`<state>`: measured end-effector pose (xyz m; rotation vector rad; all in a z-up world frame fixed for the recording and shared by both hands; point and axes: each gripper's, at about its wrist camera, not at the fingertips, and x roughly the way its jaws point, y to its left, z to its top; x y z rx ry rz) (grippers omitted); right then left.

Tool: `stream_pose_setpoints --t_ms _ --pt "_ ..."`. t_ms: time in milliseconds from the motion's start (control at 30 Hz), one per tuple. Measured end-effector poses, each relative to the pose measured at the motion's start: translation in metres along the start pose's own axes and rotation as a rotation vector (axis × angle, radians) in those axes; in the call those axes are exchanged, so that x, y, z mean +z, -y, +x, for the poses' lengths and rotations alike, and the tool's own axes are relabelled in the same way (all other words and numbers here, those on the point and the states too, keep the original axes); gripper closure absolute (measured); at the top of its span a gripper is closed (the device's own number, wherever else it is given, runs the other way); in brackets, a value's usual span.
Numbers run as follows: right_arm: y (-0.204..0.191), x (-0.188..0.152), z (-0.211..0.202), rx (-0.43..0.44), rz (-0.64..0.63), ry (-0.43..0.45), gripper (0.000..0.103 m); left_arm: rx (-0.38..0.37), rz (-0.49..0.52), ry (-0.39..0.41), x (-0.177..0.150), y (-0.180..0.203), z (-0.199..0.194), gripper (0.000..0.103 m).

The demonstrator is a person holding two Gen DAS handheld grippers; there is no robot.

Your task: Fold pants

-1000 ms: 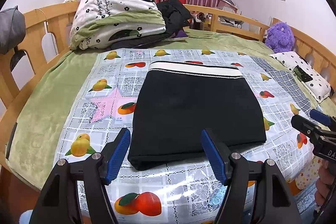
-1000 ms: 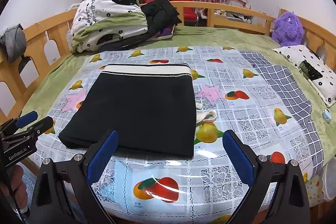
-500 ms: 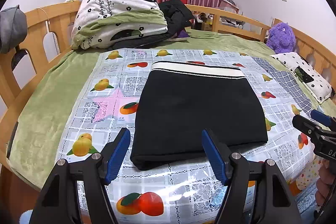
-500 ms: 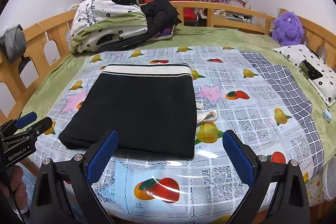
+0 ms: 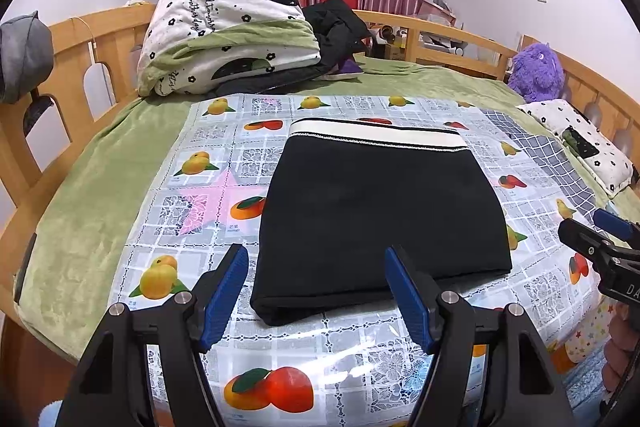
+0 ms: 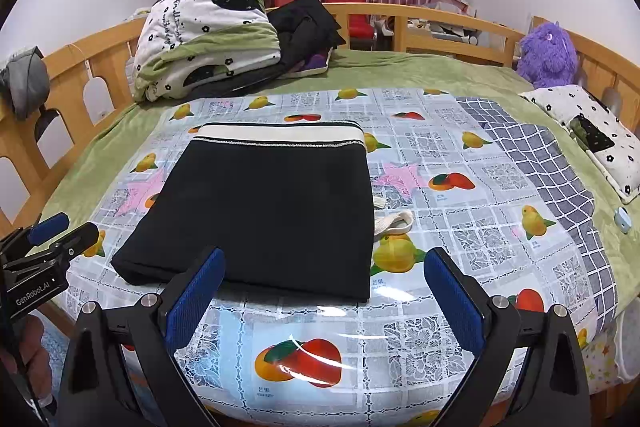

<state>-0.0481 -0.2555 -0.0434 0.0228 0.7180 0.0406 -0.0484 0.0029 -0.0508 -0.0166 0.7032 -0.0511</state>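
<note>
The black pants (image 5: 376, 215) with a white waistband lie folded into a flat rectangle on the fruit-print plastic sheet (image 5: 192, 203), waistband at the far side. They also show in the right wrist view (image 6: 268, 211). My left gripper (image 5: 316, 263) is open and empty, held just in front of the pants' near left corner. My right gripper (image 6: 324, 263) is open and empty, held before the near right corner. A white drawstring loop (image 6: 394, 221) sticks out at the pants' right edge.
A rolled floral quilt (image 5: 228, 31) and dark clothes (image 5: 336, 31) lie at the back of the bed. A purple plush toy (image 6: 548, 55) and a floral pillow (image 6: 592, 135) sit at the right. Wooden rails (image 5: 80, 67) surround the bed.
Both grippers have drawn back slightly from the bed; the pants have not moved and both grippers stay open.
</note>
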Motion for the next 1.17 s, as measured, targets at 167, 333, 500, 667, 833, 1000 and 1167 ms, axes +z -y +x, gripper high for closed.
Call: stream_pose_setpoints --t_ms 167,333,500,667,833,1000,1167 --pt "0.0001 0.0001 0.0001 0.0 0.0 0.001 0.005 -0.001 -0.001 0.002 0.0002 -0.0002 -0.0003 0.034" --pt "0.0001 0.0 0.0 -0.001 0.0 0.001 0.005 -0.001 0.001 0.004 0.0009 0.0002 -0.001 0.034" --pt "0.0003 -0.0003 0.0001 0.0 0.002 0.0 0.005 0.0 -0.001 0.005 0.0009 -0.0002 -0.0017 0.034" --pt "0.0007 -0.0003 0.0002 0.0 0.001 0.001 0.005 -0.001 0.0 0.006 0.0015 -0.0007 -0.0019 0.034" --pt "0.0005 -0.0002 0.0006 0.0 0.001 -0.001 0.005 -0.001 -0.001 0.009 0.002 -0.0009 -0.0028 0.034" --pt "-0.0003 -0.0011 0.0005 -0.002 0.002 -0.001 0.005 -0.001 -0.006 0.013 0.0024 -0.002 -0.0047 0.034" --pt "-0.0009 -0.0012 0.0002 -0.003 0.004 0.0 0.005 -0.005 -0.006 0.017 0.0035 -0.0025 -0.0058 0.034"
